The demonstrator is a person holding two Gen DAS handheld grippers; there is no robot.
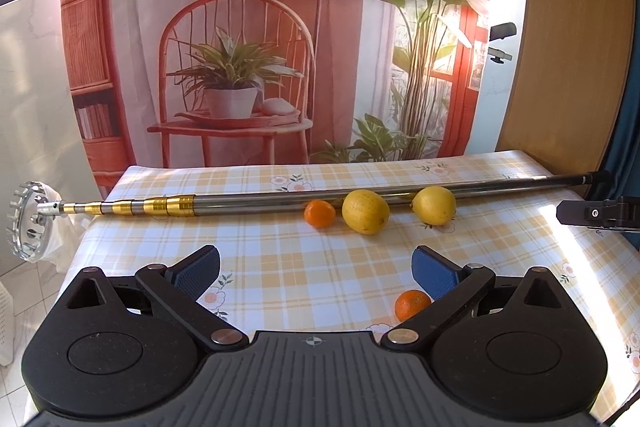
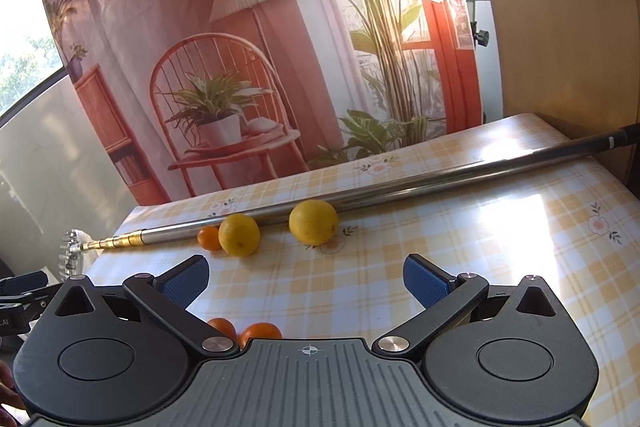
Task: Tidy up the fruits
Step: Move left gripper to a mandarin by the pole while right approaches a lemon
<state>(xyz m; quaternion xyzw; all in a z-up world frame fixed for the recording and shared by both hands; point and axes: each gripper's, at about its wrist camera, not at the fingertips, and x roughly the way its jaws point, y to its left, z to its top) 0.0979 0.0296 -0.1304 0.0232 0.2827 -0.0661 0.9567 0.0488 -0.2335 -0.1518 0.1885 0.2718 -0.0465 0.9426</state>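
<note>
Nothing sorted yet, I'd guess: two lemons and an orange sit mid-frame by the pole, more oranges low down. Left tool and right tool both spread apart, empty.

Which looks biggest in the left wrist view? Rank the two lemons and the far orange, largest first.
1. Left lemon and right lemon: near alike; the left one looks slightly larger, but it may lie nearer the camera, so I leave them unranked.
2. Far orange: clearly smallest.
</note>
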